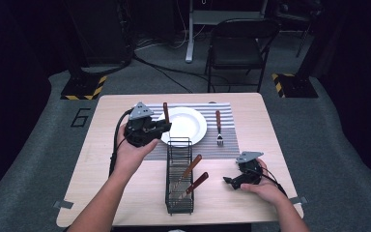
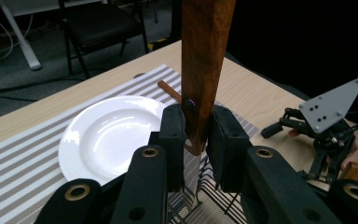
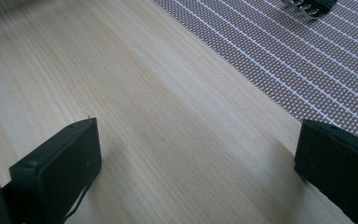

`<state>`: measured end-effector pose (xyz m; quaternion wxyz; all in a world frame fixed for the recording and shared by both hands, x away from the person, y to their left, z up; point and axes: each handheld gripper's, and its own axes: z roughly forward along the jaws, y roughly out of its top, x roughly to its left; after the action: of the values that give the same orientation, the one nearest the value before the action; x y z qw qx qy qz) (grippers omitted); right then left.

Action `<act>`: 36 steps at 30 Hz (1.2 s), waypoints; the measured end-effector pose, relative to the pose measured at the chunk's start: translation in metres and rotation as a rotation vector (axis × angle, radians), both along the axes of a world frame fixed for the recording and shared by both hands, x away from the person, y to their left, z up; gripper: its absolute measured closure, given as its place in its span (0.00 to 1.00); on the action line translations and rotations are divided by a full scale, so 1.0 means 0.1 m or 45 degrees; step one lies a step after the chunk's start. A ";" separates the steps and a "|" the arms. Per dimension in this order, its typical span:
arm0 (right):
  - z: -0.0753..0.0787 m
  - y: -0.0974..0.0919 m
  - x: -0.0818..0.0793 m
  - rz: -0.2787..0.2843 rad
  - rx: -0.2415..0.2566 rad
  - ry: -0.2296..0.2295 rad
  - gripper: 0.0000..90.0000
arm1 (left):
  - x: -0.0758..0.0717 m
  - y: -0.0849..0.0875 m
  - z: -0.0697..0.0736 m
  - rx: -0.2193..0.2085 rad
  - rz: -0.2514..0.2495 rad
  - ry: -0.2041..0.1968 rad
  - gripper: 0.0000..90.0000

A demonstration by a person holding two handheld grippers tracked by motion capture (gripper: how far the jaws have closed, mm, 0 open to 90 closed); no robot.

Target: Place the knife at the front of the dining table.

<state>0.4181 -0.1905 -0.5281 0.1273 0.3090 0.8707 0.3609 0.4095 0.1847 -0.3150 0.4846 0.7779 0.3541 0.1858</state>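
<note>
My left gripper point(image 1: 165, 126) is shut on a wooden-handled utensil point(image 1: 165, 112), held upright above the left edge of the white plate point(image 1: 186, 126). In the left gripper view the brown handle point(image 2: 201, 65) rises between the two pads point(image 2: 173, 135), and its working end is hidden below them. Two more wooden-handled utensils point(image 1: 192, 168) lean in the black wire basket point(image 1: 178, 145). A fork point(image 1: 219, 126) lies on the striped placemat point(image 1: 232, 113), right of the plate. My right gripper point(image 1: 230, 181) rests open on the bare table, right of the basket, with nothing between its jaws.
The wooden table point(image 1: 111, 111) carries the placemat at its far middle, with the basket in front of it. In the right gripper view the fork's tines point(image 3: 307, 7) lie on the placemat point(image 3: 279, 56). A folding chair point(image 1: 239, 46) stands beyond the table.
</note>
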 end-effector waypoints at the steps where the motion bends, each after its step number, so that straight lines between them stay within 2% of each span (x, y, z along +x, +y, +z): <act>1: 0.00 0.00 0.00 0.000 0.000 0.000 0.00 | 0.00 0.00 0.00 0.000 0.000 0.000 0.85; 8: 0.00 0.00 0.00 0.000 0.000 0.000 0.00 | -0.02 0.14 0.14 -0.009 0.036 -0.034 0.85; 15: 0.00 0.00 0.00 0.000 0.000 0.000 0.00 | -0.01 0.24 0.14 -0.011 0.073 -0.029 0.85; 24: 0.00 0.00 0.00 0.000 0.000 0.000 0.00 | 0.07 0.39 0.03 0.015 0.135 -0.006 0.85; 36: 0.00 0.00 0.00 0.000 0.000 0.000 0.00 | 0.19 0.55 -0.16 0.014 0.215 0.042 0.85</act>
<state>0.4181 -0.1905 -0.5281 0.1273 0.3089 0.8707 0.3609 0.4288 0.2393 -0.3310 0.4571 0.7508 0.4255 0.2151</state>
